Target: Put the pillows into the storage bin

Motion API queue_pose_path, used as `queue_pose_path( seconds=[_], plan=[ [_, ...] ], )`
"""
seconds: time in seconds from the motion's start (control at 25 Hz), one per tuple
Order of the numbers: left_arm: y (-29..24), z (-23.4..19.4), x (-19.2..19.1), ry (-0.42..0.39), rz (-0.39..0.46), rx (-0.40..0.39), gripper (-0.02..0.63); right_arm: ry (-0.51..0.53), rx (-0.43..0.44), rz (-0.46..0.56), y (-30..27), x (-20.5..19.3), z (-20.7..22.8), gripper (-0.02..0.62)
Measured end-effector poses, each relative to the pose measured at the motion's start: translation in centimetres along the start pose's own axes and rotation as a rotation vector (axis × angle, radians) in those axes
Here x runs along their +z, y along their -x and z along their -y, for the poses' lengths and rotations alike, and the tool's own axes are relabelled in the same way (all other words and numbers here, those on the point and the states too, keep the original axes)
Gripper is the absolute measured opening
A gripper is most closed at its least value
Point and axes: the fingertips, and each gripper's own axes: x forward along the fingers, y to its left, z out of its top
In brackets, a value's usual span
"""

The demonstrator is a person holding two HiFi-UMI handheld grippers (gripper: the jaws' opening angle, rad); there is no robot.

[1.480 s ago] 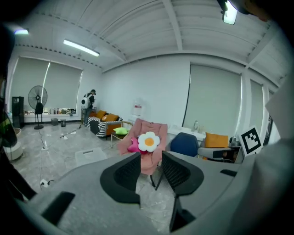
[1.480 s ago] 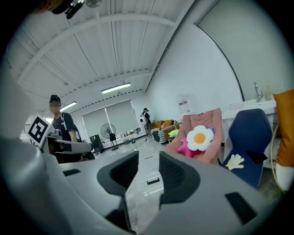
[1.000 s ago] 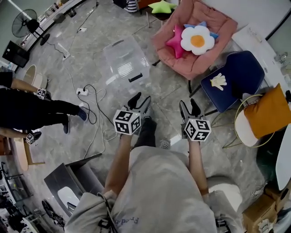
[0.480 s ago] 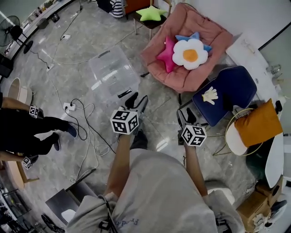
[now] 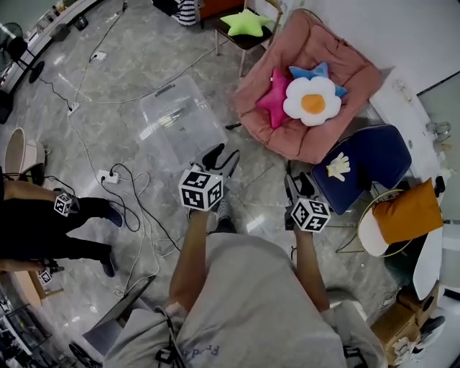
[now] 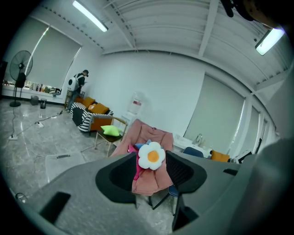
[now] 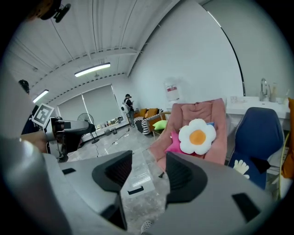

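Starting nearest the lens, in the lower middle of the head view, the left gripper (image 5: pixel 221 157) and the right gripper (image 5: pixel 300 184) were held out side by side over the floor, well apart from each other. In each gripper view the jaws were seen standing partly apart with nothing between the pads (only distant furniture showed through the gaps), so nothing was being carried.

Just beyond the left gripper, up and left of centre, the clear storage bin (image 5: pixel 180 115) was set on the floor, and no pillow could be made out in it. A tangle of cables (image 5: pixel 115 175) was spread at its lower left.

Farther up, right of centre, the flower pillow (image 5: pixel 313 102) was propped in the pink chair (image 5: pixel 287 136), overlapping a pink star pillow (image 5: pixel 272 97) and a blue star pillow (image 5: pixel 320 70). At the top edge a green star pillow (image 5: pixel 244 21) was laid on a small chair.

The step in hand was judged to be the approach to the pink chair, with none of the task completed. It would be done well if the topmost flower pillow were taken first, the jaws were widened before contact, and a petal edge was pinched deeply enough that the soft filling was not let slip. The cables by the bin should be kept clear of underfoot.
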Motion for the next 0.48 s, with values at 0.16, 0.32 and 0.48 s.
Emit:
queue_pose_path(
  seconds=[0.16, 0.32, 0.48],
  plan=[
    [-1.0, -3.4, 1.0, 0.014, 0.005, -0.003, 0.19, -0.011, -0.015, 0.0, -3.2, 0.6, -0.7, 0.225],
    [-1.8, -6.2, 1.4, 0.062, 0.02, 0.022, 0.19, -0.018, -0.029, -0.011, -5.2, 0.7, -0.7, 0.225],
    [-3.4, -7.1, 0.8, 0.095, 0.01, 0.017, 0.19, -0.013, -0.041, -0.014, -6.2, 1.0, -0.1, 0.226]
  ],
)
